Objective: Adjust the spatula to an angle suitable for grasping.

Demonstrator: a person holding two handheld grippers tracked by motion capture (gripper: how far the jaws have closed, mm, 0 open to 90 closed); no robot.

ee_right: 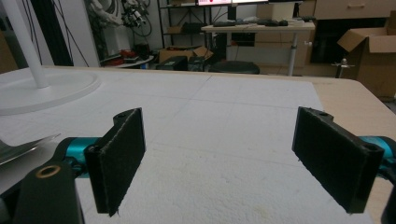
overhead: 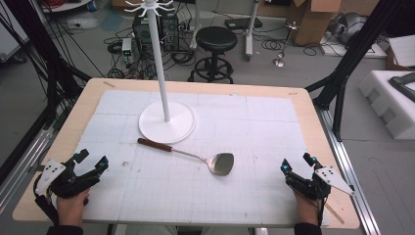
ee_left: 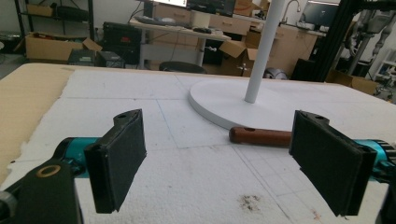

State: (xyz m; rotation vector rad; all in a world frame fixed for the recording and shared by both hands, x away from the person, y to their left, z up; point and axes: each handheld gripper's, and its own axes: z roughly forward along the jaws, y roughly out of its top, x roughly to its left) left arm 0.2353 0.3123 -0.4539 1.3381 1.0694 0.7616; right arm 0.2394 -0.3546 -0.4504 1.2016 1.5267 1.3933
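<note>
A metal spatula [overhead: 221, 163] with a brown wooden handle [overhead: 154, 145] lies on the white mat in the middle of the table, its blade toward the right. Behind it stands a white rack with a round base [overhead: 167, 122] and a tall pole [overhead: 160, 58]. My left gripper [overhead: 91, 161] rests at the table's front left, open and empty; in its own view the handle end [ee_left: 259, 136] lies ahead between the jaws. At the front right sits my right gripper [overhead: 297, 162], open and empty, with the blade's edge [ee_right: 23, 147] at its view's left.
The white gridded mat [overhead: 244, 132] covers most of the wooden table [overhead: 313, 117]. Beyond the far edge stand a black stool [overhead: 215, 41], cables and cardboard boxes [overhead: 313, 19]. Black frame legs rise at both sides.
</note>
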